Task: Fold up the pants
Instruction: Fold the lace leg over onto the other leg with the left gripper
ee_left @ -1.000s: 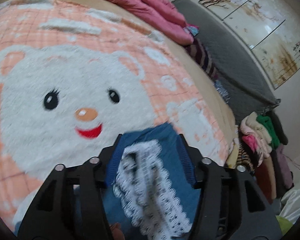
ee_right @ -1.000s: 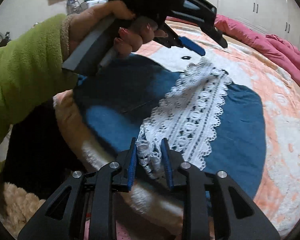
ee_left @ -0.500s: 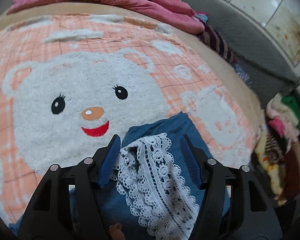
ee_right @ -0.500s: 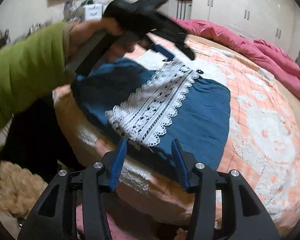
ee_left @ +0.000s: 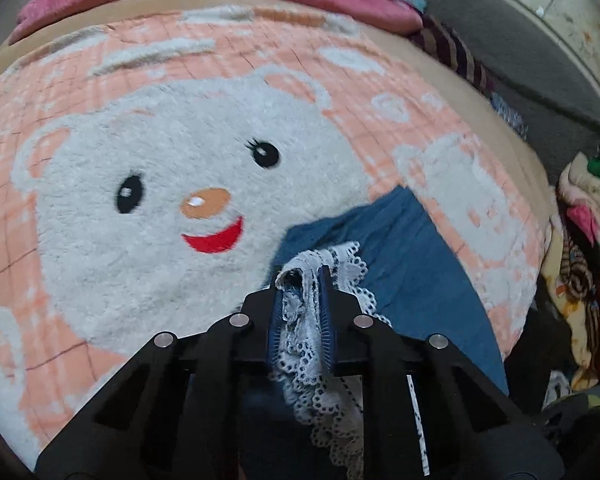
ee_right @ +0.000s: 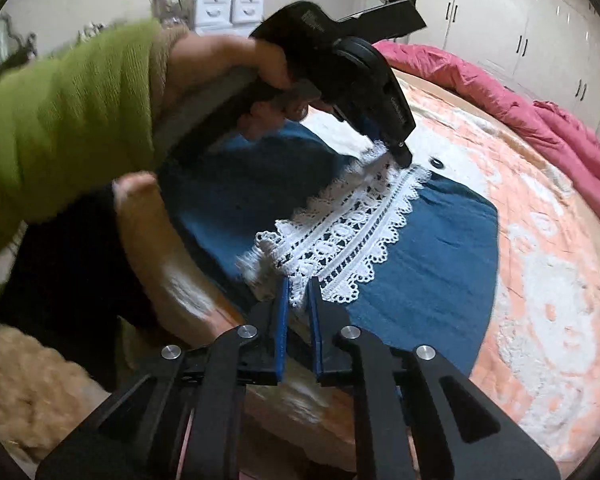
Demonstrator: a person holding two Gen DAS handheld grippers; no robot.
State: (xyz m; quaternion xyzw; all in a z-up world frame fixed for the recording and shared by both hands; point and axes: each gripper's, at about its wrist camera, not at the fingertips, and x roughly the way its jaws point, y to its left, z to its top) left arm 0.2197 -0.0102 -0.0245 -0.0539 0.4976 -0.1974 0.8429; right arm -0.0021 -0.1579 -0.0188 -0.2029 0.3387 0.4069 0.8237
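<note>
Had just closed both pairs of jaws, and on cloth in each case. Pinched the far end of the white lace strip between the pads of the left gripper, with the lace bunched up in the narrow gap and trailing back under the jaws. Nipped the near end of the same strip in the right gripper, its jaws drawn to a thin slit with a scalloped edge caught at the tips. Half a second before, stood wide on either side of the lace with nothing pressed; now gripped at both ends, so judged ready to lift or carry a fold, with no fold yet made. Found the blue pants lying flat on the bear blanket, spread just ahead of the right jaws and running away to the left jaws, with blue cloth out to either side of the strip. Read the long axis by the lace: straight from one pair of jaws to the other, slanting up and to the right in the right wrist view. Could not tell which end was waist and which hem. Saw the hand in the green sleeve bearing the left gripper down at a steep tilt.
</note>
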